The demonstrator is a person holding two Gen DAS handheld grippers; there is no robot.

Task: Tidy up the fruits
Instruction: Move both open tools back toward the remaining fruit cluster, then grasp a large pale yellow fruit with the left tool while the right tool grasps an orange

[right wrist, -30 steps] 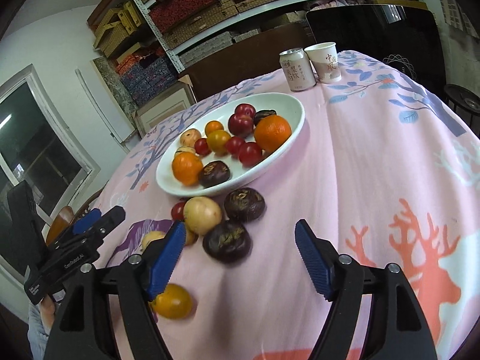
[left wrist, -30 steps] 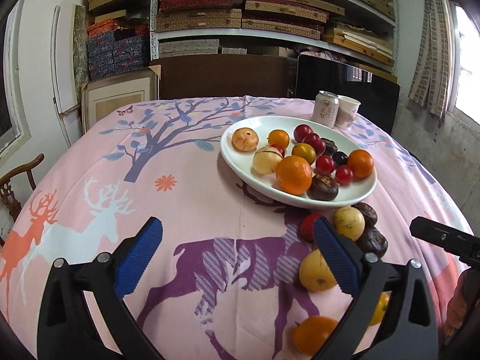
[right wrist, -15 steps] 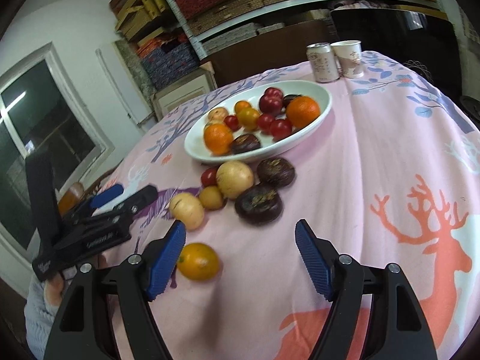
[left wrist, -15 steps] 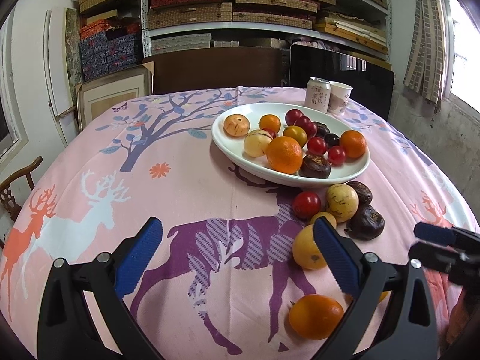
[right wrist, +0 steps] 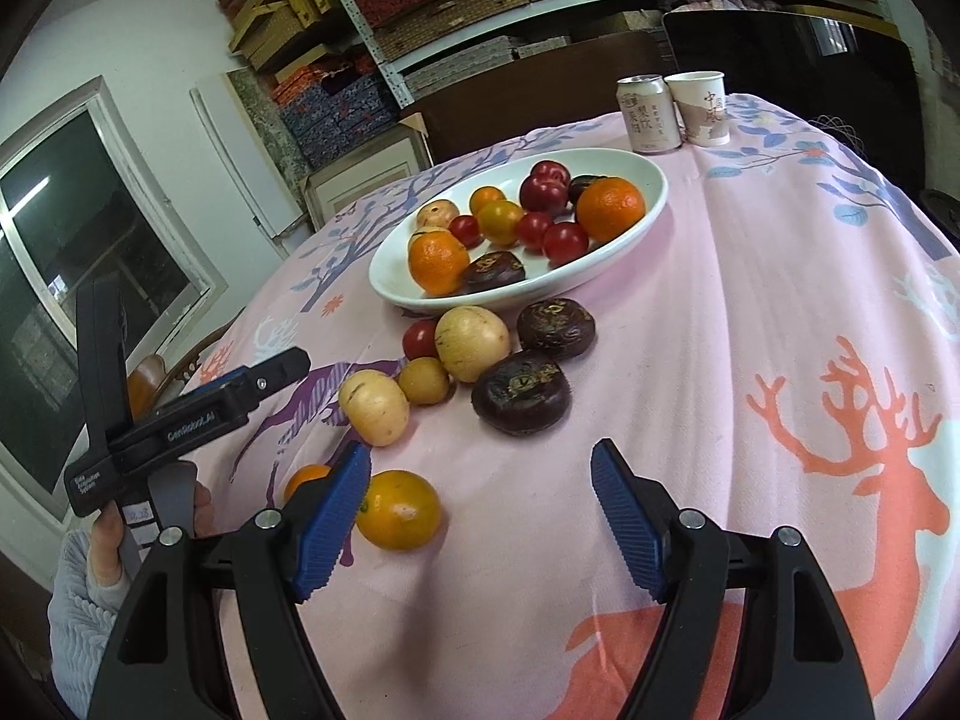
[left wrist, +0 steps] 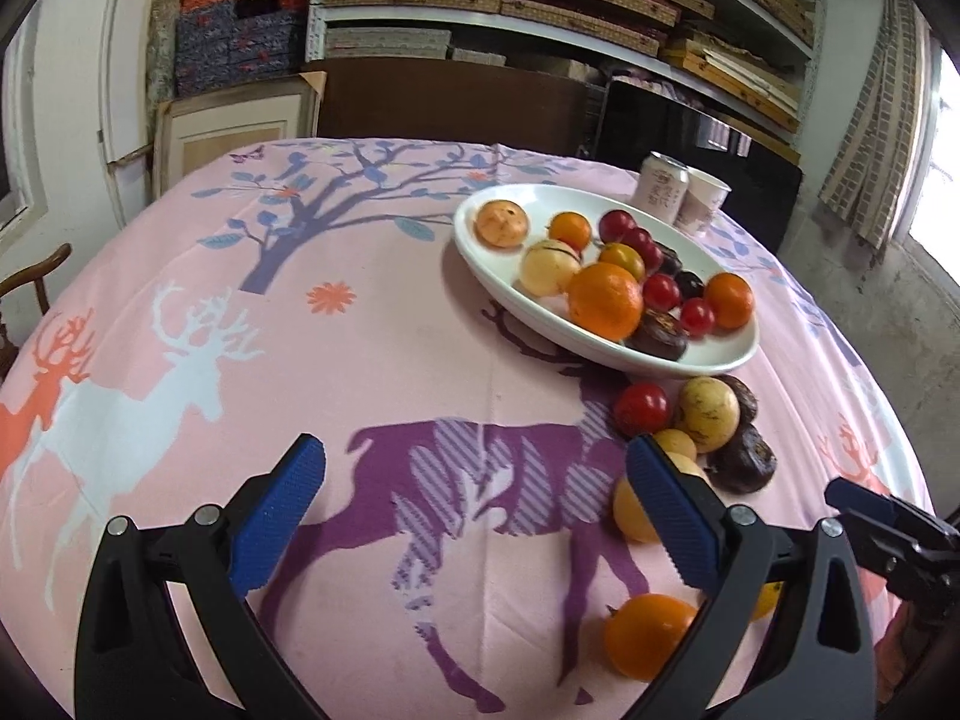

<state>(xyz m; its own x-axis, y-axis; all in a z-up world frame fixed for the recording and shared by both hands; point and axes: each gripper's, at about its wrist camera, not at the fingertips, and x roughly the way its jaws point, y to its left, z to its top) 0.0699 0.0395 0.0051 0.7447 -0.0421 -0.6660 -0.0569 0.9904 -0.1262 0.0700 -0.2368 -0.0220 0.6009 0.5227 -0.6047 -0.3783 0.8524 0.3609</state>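
A white oval plate [left wrist: 720, 354] [right wrist: 396, 294] holds oranges, red tomatoes and dark fruits. In front of it several loose fruits lie on the pink cloth: a red tomato [left wrist: 641, 408], a yellow fruit [right wrist: 472, 342], two dark fruits [right wrist: 521, 391], a pale fruit [right wrist: 375, 407] and an orange fruit [left wrist: 648, 636] [right wrist: 397, 510]. My left gripper [left wrist: 471, 450] is open over the purple deer print, and its right finger hides part of the pale fruit. My right gripper [right wrist: 480, 450] hangs just short of the dark fruits. Its jaws are opening with nothing between them.
A drink can [left wrist: 663, 189] and a paper cup [left wrist: 705, 201] stand behind the plate. A wooden chair [left wrist: 36, 276] shows past the table's left edge. Shelves of boxes fill the back wall. A hand in a pale sleeve [right wrist: 96, 540] holds the left gripper.
The left gripper has dropped a little, and the plate now sits further right in its view. The right gripper has swung sideways, bringing the loose fruits nearer the middle of its view.
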